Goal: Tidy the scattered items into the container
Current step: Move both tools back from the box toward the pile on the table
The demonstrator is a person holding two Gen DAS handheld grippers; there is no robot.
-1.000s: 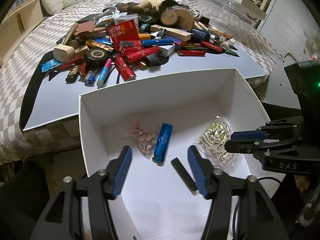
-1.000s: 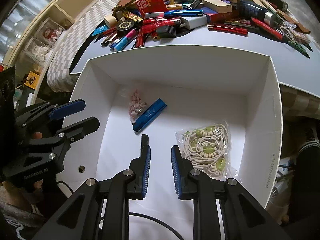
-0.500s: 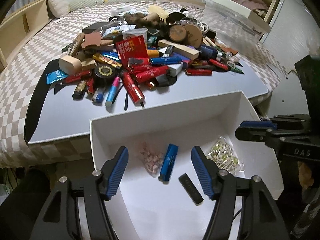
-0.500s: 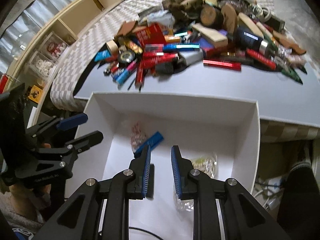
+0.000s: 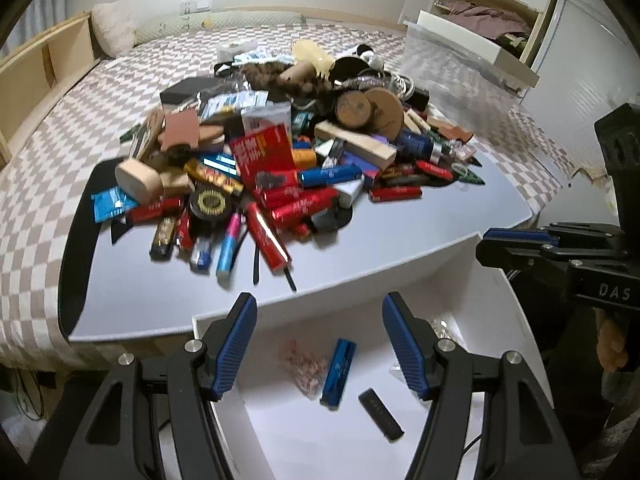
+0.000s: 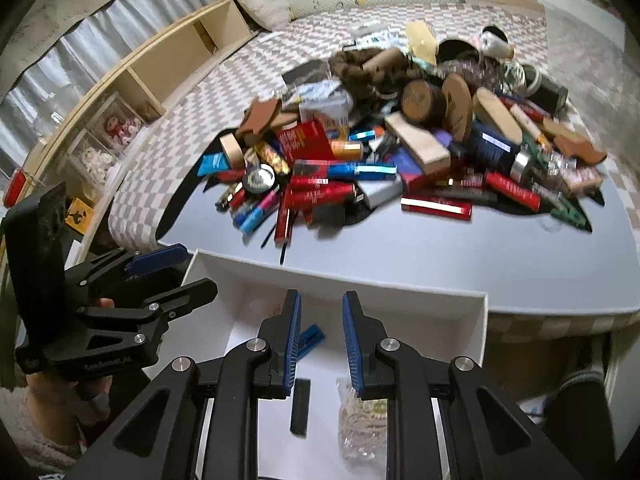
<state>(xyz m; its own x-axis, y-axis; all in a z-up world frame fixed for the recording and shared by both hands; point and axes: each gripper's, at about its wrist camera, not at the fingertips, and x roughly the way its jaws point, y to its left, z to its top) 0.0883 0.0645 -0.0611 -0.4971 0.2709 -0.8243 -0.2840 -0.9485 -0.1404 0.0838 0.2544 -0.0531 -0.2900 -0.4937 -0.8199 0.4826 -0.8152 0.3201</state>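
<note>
A white box [image 5: 472,280] stands below the grey board's near edge; it also shows in the right wrist view [image 6: 482,320]. Inside lie a blue stick [image 5: 338,372], a black bar [image 5: 380,414], a pink-bead bag [image 5: 304,366] and a bag of cord [image 6: 362,420]. A heap of scattered items [image 5: 280,152] covers the grey board [image 5: 160,292]. My left gripper [image 5: 318,344] is open and empty above the box's near side. My right gripper [image 6: 320,340] is slightly open and empty over the box; it also shows in the left wrist view [image 5: 516,242].
The board [image 6: 440,256] lies on a checkered bed. A wooden shelf [image 6: 160,60] with clear bins runs along the left. A clear lidded bin [image 5: 452,52] stands at the back right. Bare board lies between the heap and the box.
Both grippers have risen and tilted up from the box toward the heap. The box has slid low in both views. The right jaws have opened a little.
</note>
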